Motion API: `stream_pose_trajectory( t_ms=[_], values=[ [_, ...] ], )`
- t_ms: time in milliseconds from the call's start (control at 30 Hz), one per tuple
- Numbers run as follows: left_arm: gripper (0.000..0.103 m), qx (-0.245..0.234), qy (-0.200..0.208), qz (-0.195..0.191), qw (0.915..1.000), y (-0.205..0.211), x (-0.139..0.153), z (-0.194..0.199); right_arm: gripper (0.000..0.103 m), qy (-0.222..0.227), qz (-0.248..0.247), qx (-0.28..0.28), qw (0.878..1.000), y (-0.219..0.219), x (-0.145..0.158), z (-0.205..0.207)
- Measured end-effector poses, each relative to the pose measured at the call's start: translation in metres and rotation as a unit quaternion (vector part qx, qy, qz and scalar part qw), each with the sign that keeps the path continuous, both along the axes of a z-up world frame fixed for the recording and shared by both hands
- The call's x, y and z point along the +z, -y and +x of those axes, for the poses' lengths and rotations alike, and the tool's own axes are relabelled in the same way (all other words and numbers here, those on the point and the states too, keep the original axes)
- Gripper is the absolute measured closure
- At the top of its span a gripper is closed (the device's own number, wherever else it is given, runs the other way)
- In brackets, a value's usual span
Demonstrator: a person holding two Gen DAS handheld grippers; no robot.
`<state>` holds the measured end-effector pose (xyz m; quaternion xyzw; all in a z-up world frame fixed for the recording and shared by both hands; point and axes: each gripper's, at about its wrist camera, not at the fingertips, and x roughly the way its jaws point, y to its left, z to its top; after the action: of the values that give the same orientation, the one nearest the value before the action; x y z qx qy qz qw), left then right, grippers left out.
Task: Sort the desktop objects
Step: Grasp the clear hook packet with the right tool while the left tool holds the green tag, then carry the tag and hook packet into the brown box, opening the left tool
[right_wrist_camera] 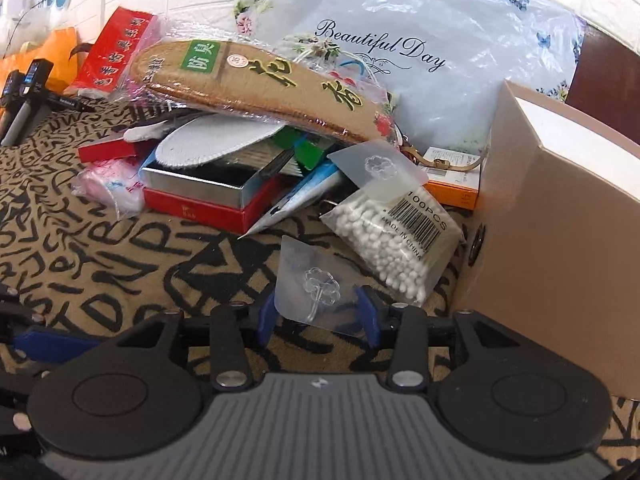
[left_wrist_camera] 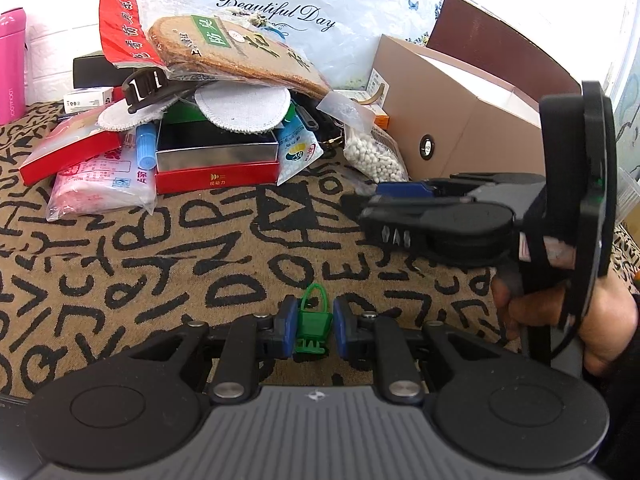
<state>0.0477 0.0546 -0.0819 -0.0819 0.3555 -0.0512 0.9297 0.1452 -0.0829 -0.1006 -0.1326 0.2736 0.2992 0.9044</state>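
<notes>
Left gripper (left_wrist_camera: 314, 330): jaws clamped on a small green clip (left_wrist_camera: 313, 322), held just above the letter-patterned cloth (left_wrist_camera: 160, 264) covering the worktop. Right gripper (right_wrist_camera: 318, 314): jaws apart, flanking a clear adhesive hook (right_wrist_camera: 316, 280) on its transparent backing sheet; pads not visibly pressing it. Same gripper seen from the left wrist view at the right edge, gripped by a hand (left_wrist_camera: 560, 320). Bag of cotton swabs (right_wrist_camera: 394, 236): lying just beyond the hook, beside the beige cardboard box (right_wrist_camera: 560, 220) at the right edge of the worktop. Second clear hook (right_wrist_camera: 378, 168): resting atop the swab bag. Heap at the rear of the worktop: packaged insole (right_wrist_camera: 256, 84) tilted across the top, white round pads (left_wrist_camera: 242, 106) beneath, open silver tin (left_wrist_camera: 216, 152) on a red box (left_wrist_camera: 216, 178), black hair claw (left_wrist_camera: 146, 88) at its left. White floral plastic bag (left_wrist_camera: 320, 8): behind the heap, against the wall.
</notes>
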Motion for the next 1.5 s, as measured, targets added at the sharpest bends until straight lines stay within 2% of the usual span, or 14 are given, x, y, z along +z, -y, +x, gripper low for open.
stream_pose_trajectory(
  t_ms=[33, 100, 200, 267, 333, 500, 700, 867, 1100, 1333, 1500],
  values=[
    [0.084, 0.000, 0.000, 0.000, 1.0000, 0.000, 0.000, 0.000, 0.077, 0.002, 0.007, -0.008, 1.000, 0.001, 0.001, 0.001],
    [0.084, -0.001, 0.000, 0.000, 1.0000, 0.000, 0.000, 0.000, 0.096, 0.007, 0.011, -0.017, 1.000, 0.003, 0.003, 0.003],
    [0.084, -0.002, 0.001, 0.003, 1.0000, 0.000, -0.001, 0.001, 0.101, 0.002, 0.018, -0.026, 0.999, 0.007, 0.006, 0.006],
    [0.084, -0.005, 0.003, 0.011, 0.9999, 0.002, -0.002, 0.001, 0.103, -0.006, 0.035, -0.034, 0.999, 0.013, 0.008, 0.008],
    [0.084, -0.008, 0.003, 0.018, 0.9998, 0.003, -0.002, 0.000, 0.103, -0.032, 0.072, -0.041, 0.996, 0.022, 0.010, 0.012],
    [0.084, -0.009, 0.003, 0.015, 0.9998, 0.002, -0.001, -0.002, 0.103, -0.090, 0.169, -0.053, 0.980, 0.050, 0.018, 0.016],
    [0.084, -0.006, 0.016, 0.021, 0.9996, 0.003, 0.006, -0.011, 0.103, -0.103, 0.219, -0.047, 0.969, 0.069, 0.030, 0.003],
    [0.084, -0.003, 0.034, 0.014, 0.9993, 0.003, 0.021, -0.014, 0.103, -0.088, 0.238, -0.038, 0.966, 0.080, 0.046, -0.011],
    [0.084, -0.023, 0.071, 0.006, 0.9972, 0.016, 0.055, -0.003, 0.103, -0.049, 0.265, -0.037, 0.962, 0.099, 0.076, -0.025],
    [0.084, -0.061, 0.115, -0.023, 0.9913, 0.045, 0.101, 0.032, 0.103, 0.005, 0.284, -0.063, 0.957, 0.133, 0.115, -0.026],
    [0.084, -0.082, 0.131, -0.032, 0.9874, 0.075, 0.127, 0.069, 0.103, 0.039, 0.290, -0.104, 0.951, 0.169, 0.138, -0.017]
  ],
)
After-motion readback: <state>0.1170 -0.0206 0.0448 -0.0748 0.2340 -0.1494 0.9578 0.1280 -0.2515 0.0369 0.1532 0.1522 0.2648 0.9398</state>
